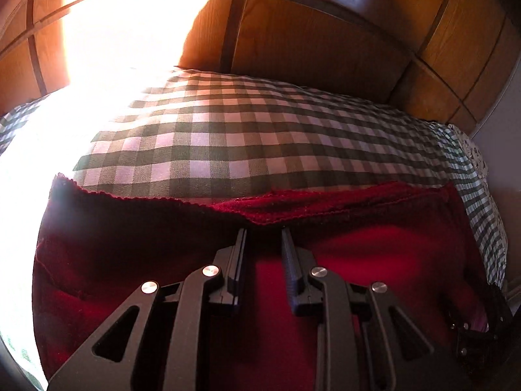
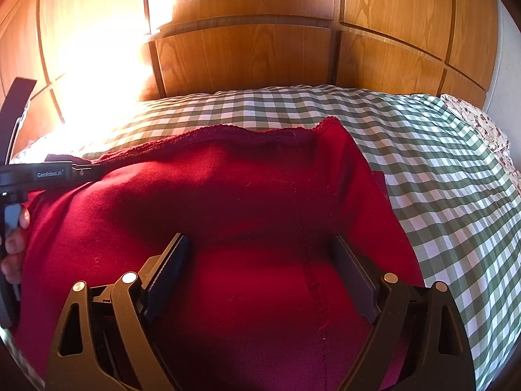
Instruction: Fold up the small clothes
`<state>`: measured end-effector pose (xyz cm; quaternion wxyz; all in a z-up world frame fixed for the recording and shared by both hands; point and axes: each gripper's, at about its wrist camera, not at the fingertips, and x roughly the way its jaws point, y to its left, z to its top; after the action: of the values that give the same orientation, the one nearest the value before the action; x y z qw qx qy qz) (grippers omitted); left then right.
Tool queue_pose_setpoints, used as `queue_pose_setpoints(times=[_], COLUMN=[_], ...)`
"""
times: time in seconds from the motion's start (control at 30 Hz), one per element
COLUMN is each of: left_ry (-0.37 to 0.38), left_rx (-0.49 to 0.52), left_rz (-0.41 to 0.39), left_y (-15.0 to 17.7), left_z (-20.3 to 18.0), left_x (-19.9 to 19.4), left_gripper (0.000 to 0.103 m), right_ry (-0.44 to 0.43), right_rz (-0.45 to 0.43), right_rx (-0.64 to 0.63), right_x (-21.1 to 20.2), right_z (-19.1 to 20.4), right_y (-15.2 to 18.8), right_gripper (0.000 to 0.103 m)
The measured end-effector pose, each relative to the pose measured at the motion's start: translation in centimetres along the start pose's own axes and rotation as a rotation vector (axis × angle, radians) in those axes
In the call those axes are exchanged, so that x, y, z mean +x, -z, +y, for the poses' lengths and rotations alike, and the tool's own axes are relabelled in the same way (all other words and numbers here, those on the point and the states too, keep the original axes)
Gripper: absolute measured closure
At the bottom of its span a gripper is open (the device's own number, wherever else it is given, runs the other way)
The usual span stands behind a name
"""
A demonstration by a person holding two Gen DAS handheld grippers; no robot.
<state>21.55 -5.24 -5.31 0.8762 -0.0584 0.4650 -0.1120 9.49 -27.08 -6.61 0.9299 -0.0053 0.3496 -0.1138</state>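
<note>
A dark red garment (image 1: 374,260) (image 2: 244,195) lies spread on the green-and-white checked bed cover (image 1: 228,130) (image 2: 423,163), its scalloped hem at the far side. My left gripper (image 1: 263,231) hovers over the cloth near that hem, jaws a narrow gap apart with nothing pinched between them. From the right wrist view, the left gripper (image 2: 81,171) reaches in at the garment's left edge, held by a person's hand (image 2: 14,244). My right gripper (image 2: 259,239) stands wide open over the middle of the garment beside a seam (image 2: 309,260), holding nothing.
Wooden panelling (image 1: 309,39) (image 2: 244,58) rises right behind the bed. Strong sun glare (image 1: 107,49) washes out the left side. A floral fabric (image 2: 482,123) shows at the bed's far right corner, next to a pale wall.
</note>
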Motion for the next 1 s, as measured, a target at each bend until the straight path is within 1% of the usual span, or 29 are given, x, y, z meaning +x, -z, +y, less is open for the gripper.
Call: queue_pose_setpoints(times=[0.07,0.13,0.17,0.23,0.3,0.43,0.47,0.5,0.57,0.63,0.8,0.93,1.0], left_ry=[0.007,-0.006,-0.022,-0.046,-0.061,-0.090,-0.093,-0.096,-0.106,-0.112,-0.112,-0.115,-0.113], left_rx=[-0.029,-0.058,-0.071,-0.086,-0.074,-0.046,-0.043,-0.039,-0.028,-0.023,-0.025,-0.018,-0.014], left_rz=[-0.004,-0.007,-0.013,-0.039,-0.064,-0.083,-0.088,-0.090,-0.091,-0.092,-0.103,-0.103,-0.100], left_y=[0.4,0.6,0.9,1.7,2.9,5.6,6.3,6.9,8.1,8.9,10.2,10.9,10.9], left_z=[0.0,0.7,1.8,2.0,1.6,1.4,1.2,1.0,0.7,0.6,0.2,0.4,0.3], left_x=[-0.9,-1.7,-2.6,-3.8,-5.4,-7.7,-8.3,-8.7,-9.3,-9.8,-10.5,-11.1,-11.2], left_gripper=[0.083,0.084,0.078,0.068,0.067,0.064,0.059,0.057,0.057,0.057,0.054,0.054,0.054], right_ry=[-0.004,-0.006,-0.006,-0.003,-0.004,-0.004,-0.005,-0.008,-0.028,-0.035,-0.005,-0.004,-0.014], right_rz=[0.000,0.000,-0.001,-0.001,0.000,0.018,0.026,0.033,0.053,0.054,0.009,0.037,0.065], right_rx=[0.001,0.005,0.006,0.005,0.005,-0.008,-0.018,-0.022,-0.024,-0.006,0.089,0.189,0.247], right_x=[0.1,0.1,0.1,0.1,0.1,-0.1,-0.2,-0.4,-1.0,-2.0,-5.3,-5.8,-5.5], right_z=[0.0,-0.1,-0.1,-0.1,-0.1,0.0,0.0,0.0,-0.4,-1.2,-5.3,-8.7,-10.2], right_y=[0.0,0.0,0.0,0.0,0.0,-0.4,-0.5,-0.6,-0.8,-0.8,-0.7,0.2,1.0], right_gripper=[0.014,0.014,0.014,0.014,0.014,0.013,0.011,0.011,0.011,0.011,0.010,0.010,0.010])
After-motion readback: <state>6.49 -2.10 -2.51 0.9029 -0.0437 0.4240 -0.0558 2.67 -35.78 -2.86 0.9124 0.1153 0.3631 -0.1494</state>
